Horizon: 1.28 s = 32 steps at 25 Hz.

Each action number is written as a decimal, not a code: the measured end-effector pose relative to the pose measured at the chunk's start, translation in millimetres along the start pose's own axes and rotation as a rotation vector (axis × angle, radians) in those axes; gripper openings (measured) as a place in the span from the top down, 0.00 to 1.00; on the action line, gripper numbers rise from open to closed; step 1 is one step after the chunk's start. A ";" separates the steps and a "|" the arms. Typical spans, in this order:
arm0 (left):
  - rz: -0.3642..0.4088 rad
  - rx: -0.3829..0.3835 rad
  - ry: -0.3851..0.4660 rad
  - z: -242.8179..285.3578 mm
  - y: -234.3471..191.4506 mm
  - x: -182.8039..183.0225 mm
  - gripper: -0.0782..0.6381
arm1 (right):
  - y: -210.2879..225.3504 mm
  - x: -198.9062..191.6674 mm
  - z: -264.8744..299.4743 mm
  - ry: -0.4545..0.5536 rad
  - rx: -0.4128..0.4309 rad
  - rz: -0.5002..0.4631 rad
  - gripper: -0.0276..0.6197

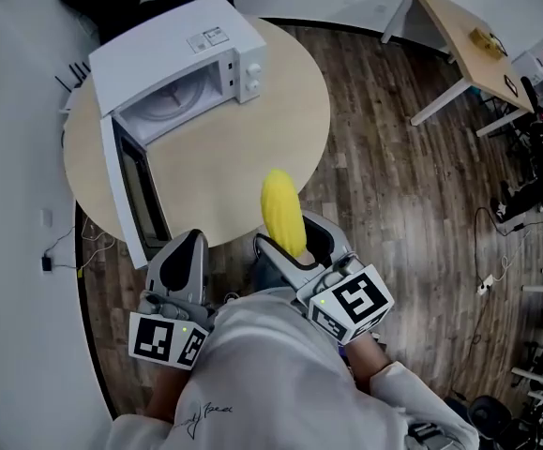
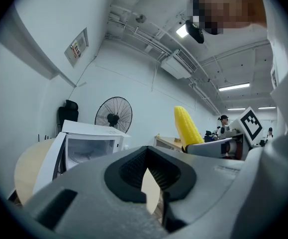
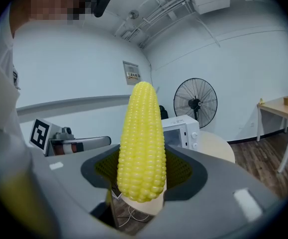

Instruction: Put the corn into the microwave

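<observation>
Right fingers clamped on corn bottom end | left fingers pressed together, empty | stiff, light, bumpy: hold low | short of microwave

Head cam: high over person, looks steeply down on table, microwave far left. L gripper cam: low, near level, faces microwave across table. R gripper cam: same, from further right. All 3 share microwave & table; both gripper cams share fan.
</observation>
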<state>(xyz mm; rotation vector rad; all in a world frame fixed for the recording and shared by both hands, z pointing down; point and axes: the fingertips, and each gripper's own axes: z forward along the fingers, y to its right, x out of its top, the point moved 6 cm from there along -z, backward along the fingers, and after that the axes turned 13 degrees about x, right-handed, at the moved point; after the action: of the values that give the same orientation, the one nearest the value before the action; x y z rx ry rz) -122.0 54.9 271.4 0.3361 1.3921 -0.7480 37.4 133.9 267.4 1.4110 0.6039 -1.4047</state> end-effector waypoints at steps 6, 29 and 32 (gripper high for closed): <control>-0.013 0.102 0.008 42.8 1.9 7.3 0.91 | 51.3 17.1 10.7 -0.018 0.061 -0.008 0.56; -0.041 0.360 0.097 113.3 6.9 14.4 0.91 | 151.7 38.5 56.6 -0.065 0.284 -0.048 0.56; -0.042 0.378 0.092 112.2 5.0 12.6 0.91 | 153.8 36.1 61.9 -0.072 0.295 -0.045 0.56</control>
<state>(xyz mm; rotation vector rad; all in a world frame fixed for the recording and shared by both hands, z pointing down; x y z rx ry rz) -33.5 -15.0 278.3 0.6449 1.3426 -1.0435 153.7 12.7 291.6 1.5759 0.3955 -1.6230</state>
